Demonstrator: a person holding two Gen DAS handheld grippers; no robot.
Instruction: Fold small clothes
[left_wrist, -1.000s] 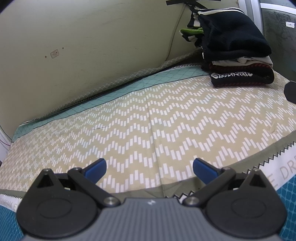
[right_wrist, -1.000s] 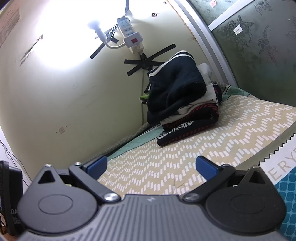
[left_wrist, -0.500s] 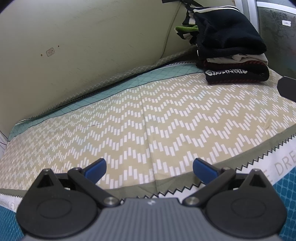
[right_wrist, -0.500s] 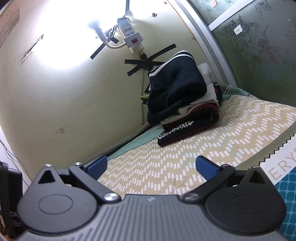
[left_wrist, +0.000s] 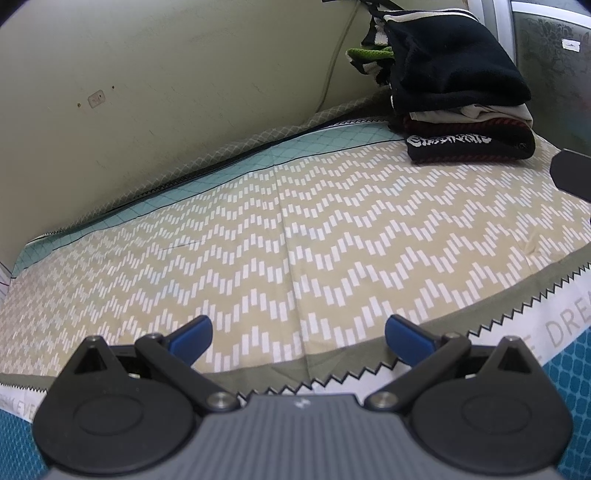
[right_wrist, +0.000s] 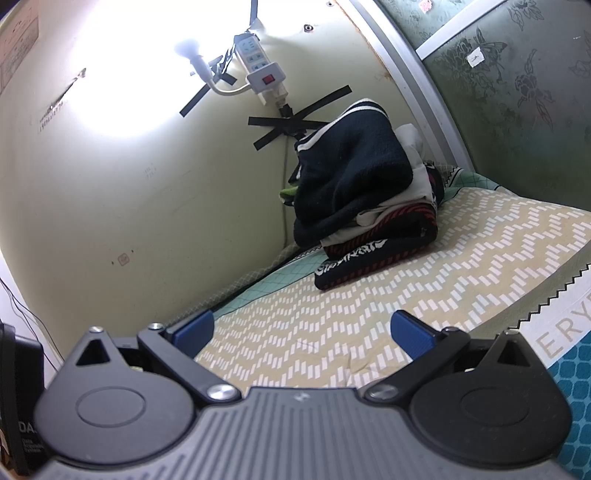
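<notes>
A stack of folded clothes (left_wrist: 458, 96), black on top, cream and red-striped black below, sits at the far right corner of the bed; it also shows in the right wrist view (right_wrist: 365, 199). My left gripper (left_wrist: 297, 332) is open and empty, low over the near edge of the beige zigzag sheet (left_wrist: 295, 236). My right gripper (right_wrist: 301, 330) is open and empty above the sheet (right_wrist: 424, 280), short of the stack. A dark edge of the right gripper (left_wrist: 572, 173) shows at the far right of the left wrist view.
The cream wall (left_wrist: 184, 92) runs along the bed's far side. A power strip (right_wrist: 262, 70) and a lit lamp (right_wrist: 188, 55) are taped to it above the stack. A green patterned panel (right_wrist: 517, 110) closes the right end. A teal blanket edge (left_wrist: 565, 373) lies nearest.
The left gripper has pulled back a little and shifted, so the stack sits slightly lower and farther right in its view. The right gripper has barely moved. Both stay open.
</notes>
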